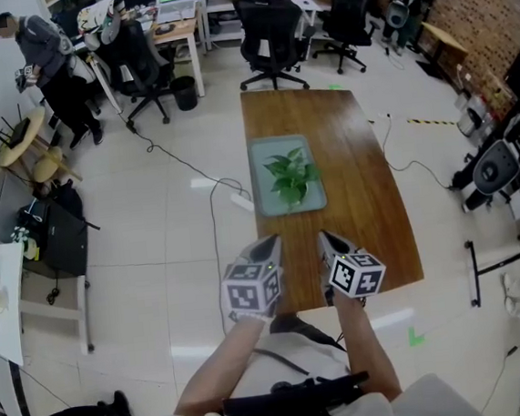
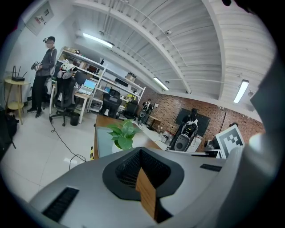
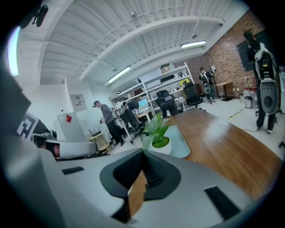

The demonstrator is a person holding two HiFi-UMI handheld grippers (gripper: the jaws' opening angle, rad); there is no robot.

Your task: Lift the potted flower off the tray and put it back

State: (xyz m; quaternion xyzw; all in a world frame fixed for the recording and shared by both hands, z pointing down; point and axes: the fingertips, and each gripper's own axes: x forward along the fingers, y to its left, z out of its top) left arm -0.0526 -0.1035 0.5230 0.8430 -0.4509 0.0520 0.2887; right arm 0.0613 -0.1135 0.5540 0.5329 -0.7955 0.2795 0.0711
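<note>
The fingers (image 2: 80, 178) of the left gripper (image 1: 270, 242) are pressed together, with only a thin slit between them. A strip of brown wood shows through the slit, and nothing is held. The fingers (image 3: 89, 196) of the right gripper (image 1: 324, 236) are pressed together in the same way and are also empty. Both grippers hover side by side over the near edge of the long brown wooden tabletop (image 1: 369, 201), with their tips aimed towards the far end.

The tabletop runs away from the person into an office with pale floor tiles. A pale grey-green rectangular tray (image 1: 268, 151) lies flat on it, left of centre and about midway along, well apart from both grippers. The potted flower (image 1: 291, 177), a small plant with broad green leaves, stands upright inside the tray, slightly right of the tray's middle. Its small round white pot (image 3: 161, 144) rests on the tray floor. From the left gripper view the leaves (image 2: 122, 133) rise just beyond the fingers.

The plant on the tray with both grippers drawn back and empty fits two stages of the task. Either the lift is yet to come, or the pot is set down again. These views do not say which. Any grasp of the pot would call for fingers spread wider than its round body, closing low on the pot and clear of the leaves.
</note>
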